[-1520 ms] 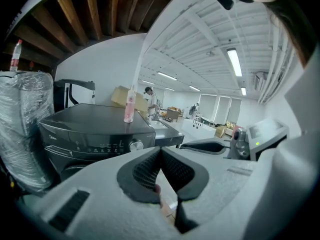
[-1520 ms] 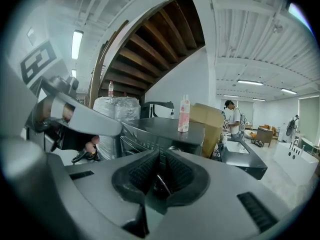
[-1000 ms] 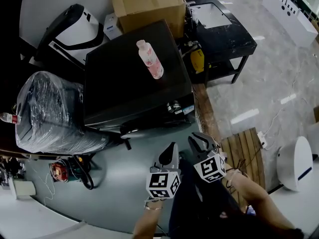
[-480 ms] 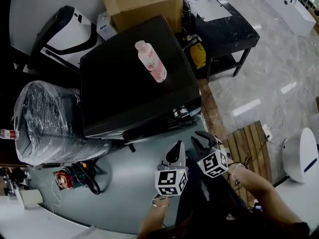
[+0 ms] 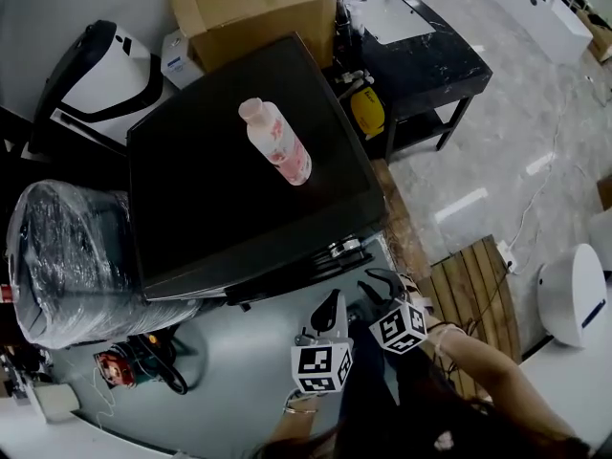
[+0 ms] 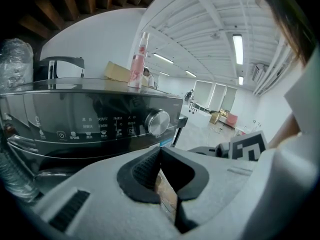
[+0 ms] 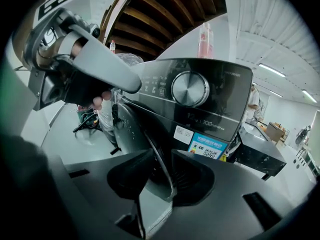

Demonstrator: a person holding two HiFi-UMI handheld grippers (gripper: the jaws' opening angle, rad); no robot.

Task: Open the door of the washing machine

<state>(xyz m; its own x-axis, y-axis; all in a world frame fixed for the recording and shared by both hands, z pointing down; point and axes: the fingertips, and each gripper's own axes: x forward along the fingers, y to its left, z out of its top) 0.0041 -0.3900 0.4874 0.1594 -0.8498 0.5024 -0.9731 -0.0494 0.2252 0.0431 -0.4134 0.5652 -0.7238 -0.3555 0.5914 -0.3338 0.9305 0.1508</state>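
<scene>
Now right gripper (image 7: 161, 157) jaws apart, just opening, astride door rim (image 7: 149, 140); left gripper (image 6: 160, 152) jaws together, facing control panel (image 6: 100, 126).

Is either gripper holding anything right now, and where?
Nothing is held. The right gripper has just been opening its jaws, door rim between them ungripped; left gripper shut, empty.

Counted: 1 washing machine (image 5: 220, 194), 1 pink bottle (image 5: 275, 142), 1 cardboard box (image 5: 251, 8), 1 plastic-wrapped bundle (image 5: 57, 256), 1 wooden pallet (image 5: 473, 299). Grippers: 2, namely left gripper (image 5: 331, 306) and right gripper (image 5: 376, 286). Dial (image 7: 190, 89) on the machine: 1.
</scene>
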